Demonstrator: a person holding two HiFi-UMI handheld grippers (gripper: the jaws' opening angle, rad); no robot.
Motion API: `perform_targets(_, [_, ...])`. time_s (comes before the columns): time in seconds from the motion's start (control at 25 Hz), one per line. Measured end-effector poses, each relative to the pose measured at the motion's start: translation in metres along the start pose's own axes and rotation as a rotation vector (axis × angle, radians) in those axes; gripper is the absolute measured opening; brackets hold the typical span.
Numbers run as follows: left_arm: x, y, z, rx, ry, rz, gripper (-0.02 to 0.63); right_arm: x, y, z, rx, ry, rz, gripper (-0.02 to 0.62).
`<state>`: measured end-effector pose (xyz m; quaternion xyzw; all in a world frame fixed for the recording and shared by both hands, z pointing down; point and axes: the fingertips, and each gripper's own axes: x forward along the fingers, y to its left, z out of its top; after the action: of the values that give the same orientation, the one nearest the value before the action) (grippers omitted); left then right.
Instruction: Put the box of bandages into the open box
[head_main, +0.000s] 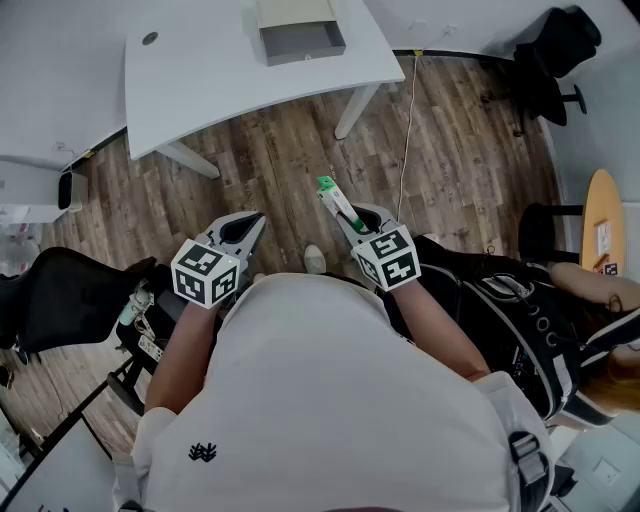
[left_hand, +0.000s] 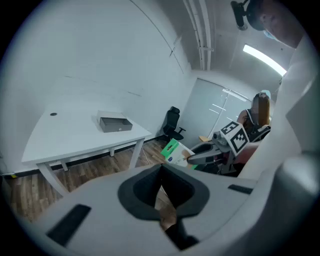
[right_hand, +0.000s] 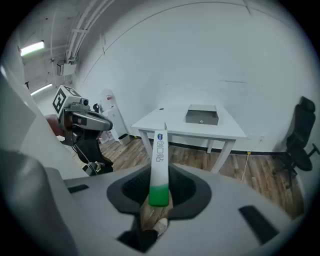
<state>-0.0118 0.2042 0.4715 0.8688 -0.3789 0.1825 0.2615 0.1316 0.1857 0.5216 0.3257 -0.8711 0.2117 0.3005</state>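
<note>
Pinching right gripper (head_main: 350, 220) holds blue-logoed bandage box (right_hand: 160, 165).

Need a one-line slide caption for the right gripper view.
Right hand-held gripper grips the bandage box edge-on, facing the white table with the open grey box.

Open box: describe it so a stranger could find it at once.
Find the white table ahead of the person. The open box sits on it, towards one end. It is grey and shallow, and the only box on that table.
</note>
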Motion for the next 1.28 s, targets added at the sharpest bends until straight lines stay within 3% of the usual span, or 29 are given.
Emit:
perform_targets(0.44, [0.041,-0.004,0.026,-0.019,0.005,0.04,0.007,-0.009,-0.059,0.01,0.0,-0.014,-0.011,0.087])
perform_targets(0.72, [0.057,0.0,0.041,-0.042,-0.016,0.061,0.007,0.002,-0.082,0.005,0.063,0.012,0.0,0.087])
perform_targets(1.0, [0.068,0.047,0.045,-0.04,0.003,0.033,0.007,0.033,-0.1,0.024,0.078,0.046,-0.029,0.087])
perform_targets(1.28, [0.077,0.097,0.085,0.006,-0.019,-0.043,0.006,0.06,-0.127,0.077,0.098,0.041,-0.117,0.087])
